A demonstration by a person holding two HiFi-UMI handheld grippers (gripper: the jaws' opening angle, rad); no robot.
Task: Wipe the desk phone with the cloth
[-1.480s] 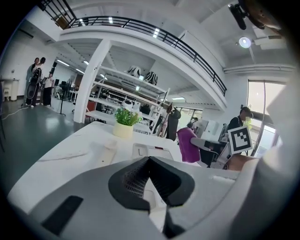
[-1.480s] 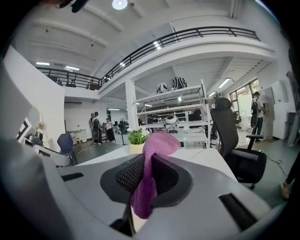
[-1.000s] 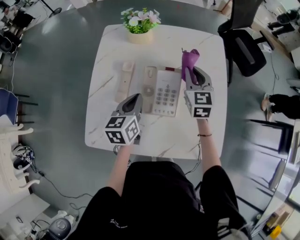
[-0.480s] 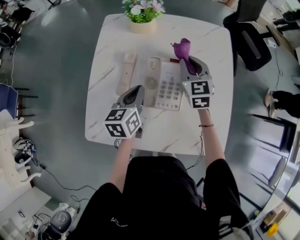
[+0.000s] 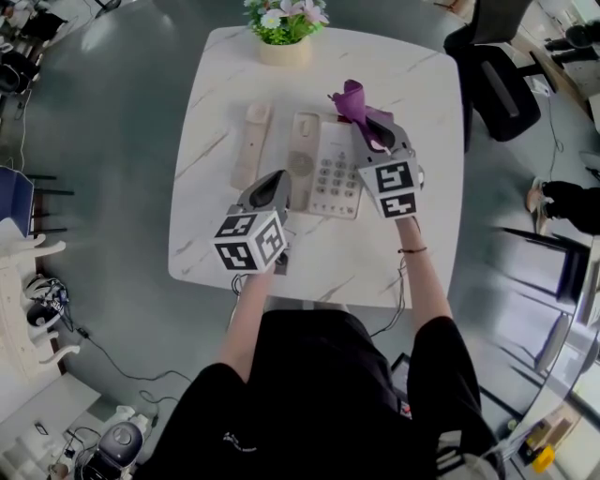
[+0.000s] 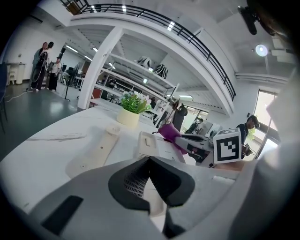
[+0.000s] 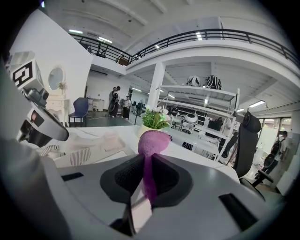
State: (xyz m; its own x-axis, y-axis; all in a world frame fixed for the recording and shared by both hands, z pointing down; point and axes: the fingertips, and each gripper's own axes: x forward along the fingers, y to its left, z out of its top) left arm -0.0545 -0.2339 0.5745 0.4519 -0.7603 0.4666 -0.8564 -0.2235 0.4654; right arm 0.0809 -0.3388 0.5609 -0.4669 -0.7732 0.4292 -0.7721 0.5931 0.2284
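Observation:
The cream desk phone (image 5: 323, 169) sits mid-table with its handset (image 5: 251, 145) lying off the cradle to its left. My right gripper (image 5: 375, 131) is shut on a purple cloth (image 5: 352, 98), which it holds over the phone's far right corner. In the right gripper view the cloth (image 7: 153, 143) stands up out of the shut jaws of the right gripper (image 7: 147, 157). My left gripper (image 5: 272, 187) hovers at the phone's near left edge, shut with nothing in it. The left gripper view shows the left gripper (image 6: 151, 161), the phone (image 6: 152, 143), the handset (image 6: 96, 152) and the cloth (image 6: 169, 132).
A potted plant (image 5: 284, 28) stands at the far edge of the white marble table (image 5: 412, 244). A black office chair (image 5: 497, 66) is beyond the table's right corner. People stand far off in the room.
My right gripper has carried the purple cloth leftward, from beside the phone to over its far right corner. The left gripper has hardly moved.

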